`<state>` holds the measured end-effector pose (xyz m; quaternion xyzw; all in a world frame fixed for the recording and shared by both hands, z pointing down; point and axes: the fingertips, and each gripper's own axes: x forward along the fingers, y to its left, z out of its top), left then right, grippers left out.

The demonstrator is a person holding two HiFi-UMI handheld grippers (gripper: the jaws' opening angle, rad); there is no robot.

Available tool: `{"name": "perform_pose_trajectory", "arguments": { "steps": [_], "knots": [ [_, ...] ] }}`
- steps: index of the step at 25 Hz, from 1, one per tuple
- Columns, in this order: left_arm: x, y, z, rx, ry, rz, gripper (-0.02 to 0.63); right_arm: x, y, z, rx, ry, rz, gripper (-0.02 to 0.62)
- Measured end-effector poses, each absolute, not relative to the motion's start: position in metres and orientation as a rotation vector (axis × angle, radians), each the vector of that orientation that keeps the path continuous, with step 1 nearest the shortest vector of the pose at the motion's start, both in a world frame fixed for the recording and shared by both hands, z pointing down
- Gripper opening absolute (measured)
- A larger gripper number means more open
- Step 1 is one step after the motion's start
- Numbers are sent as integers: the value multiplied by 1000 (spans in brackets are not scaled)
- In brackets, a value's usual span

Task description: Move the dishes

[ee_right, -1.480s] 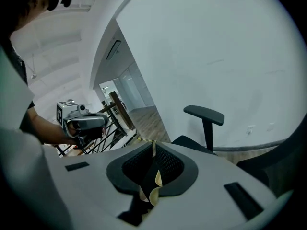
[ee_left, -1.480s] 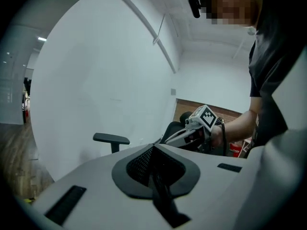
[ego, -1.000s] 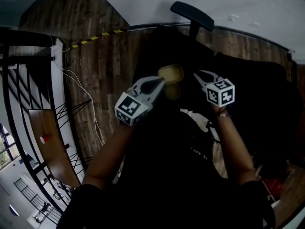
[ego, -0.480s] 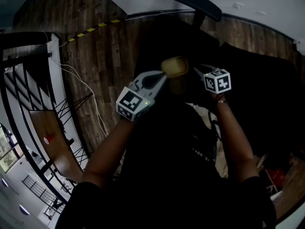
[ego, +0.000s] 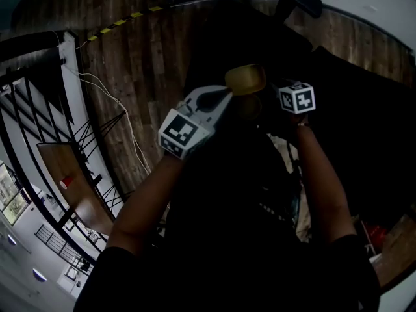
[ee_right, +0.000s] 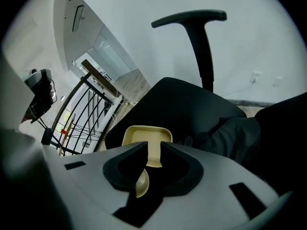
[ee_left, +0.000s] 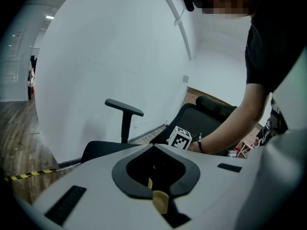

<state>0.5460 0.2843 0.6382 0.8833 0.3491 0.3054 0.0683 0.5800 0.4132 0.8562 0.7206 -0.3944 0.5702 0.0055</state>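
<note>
One yellow dish (ego: pixel 246 78) hangs above a black chair (ego: pixel 218 41) on plank floor (ego: pixel 143 64).

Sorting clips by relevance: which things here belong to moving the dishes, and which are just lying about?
Job in hand:
tan dish, held in the left gripper
second dish, held in the right gripper

Just around:
office chair
railing
wooden floor

Both arms extended forward, grippers raised.
Left gripper (ego: pixel 226 96) and right gripper (ee_right: pixel 152 147) clamp the yellow dish (ego: pixel 246 78) from opposite sides, jaws closed on its rim.
</note>
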Motion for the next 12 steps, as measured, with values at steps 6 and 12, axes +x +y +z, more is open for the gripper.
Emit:
{"name": "perform_pose_trajectory", "arguments": {
  "steps": [6, 12],
  "knots": [
    [559, 278, 657, 2628, 1048, 968, -9, 591, 410, 898, 2220, -1189, 1827, 75],
    [567, 284, 674, 2591, 1038, 1002, -9, 594, 413, 932, 2174, -1162, 1893, 76]
  ]
}}
